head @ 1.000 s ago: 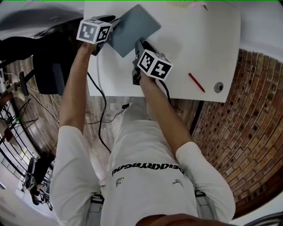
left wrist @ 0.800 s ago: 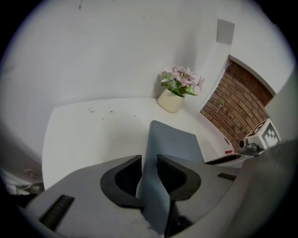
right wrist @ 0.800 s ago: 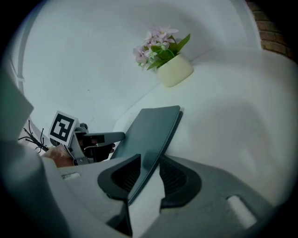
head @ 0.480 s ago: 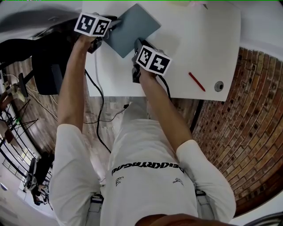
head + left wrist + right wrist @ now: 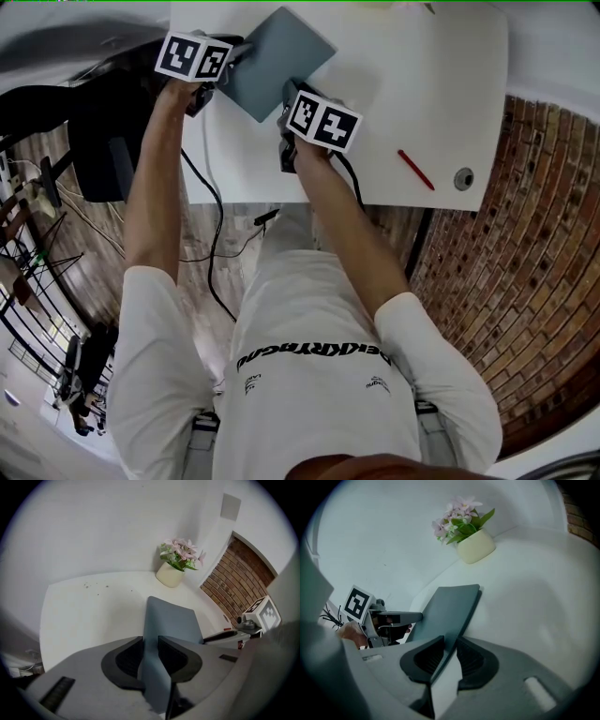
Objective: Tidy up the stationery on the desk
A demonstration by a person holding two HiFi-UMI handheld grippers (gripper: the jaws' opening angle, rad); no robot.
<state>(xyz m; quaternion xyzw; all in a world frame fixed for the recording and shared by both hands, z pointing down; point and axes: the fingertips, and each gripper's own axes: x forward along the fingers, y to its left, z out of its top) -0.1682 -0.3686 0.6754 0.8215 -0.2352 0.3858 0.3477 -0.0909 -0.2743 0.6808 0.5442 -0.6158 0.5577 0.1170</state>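
Jaws of right gripper (image 5: 289, 96) just closed onto notebook (image 5: 277, 56) | left gripper (image 5: 232, 67) clamps its corner | step: two-handed pickup | next: lift level

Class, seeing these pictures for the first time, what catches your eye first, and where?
A grey notebook at the white desk's left end, clamped in the left tool; the right tool's jaws have just been closing on its other edge. A red pen lies alone toward the right, pink flowers by the wall.

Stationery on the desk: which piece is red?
The pen, thin and red, alone near the desk's right edge; the notebook is grey and broad.
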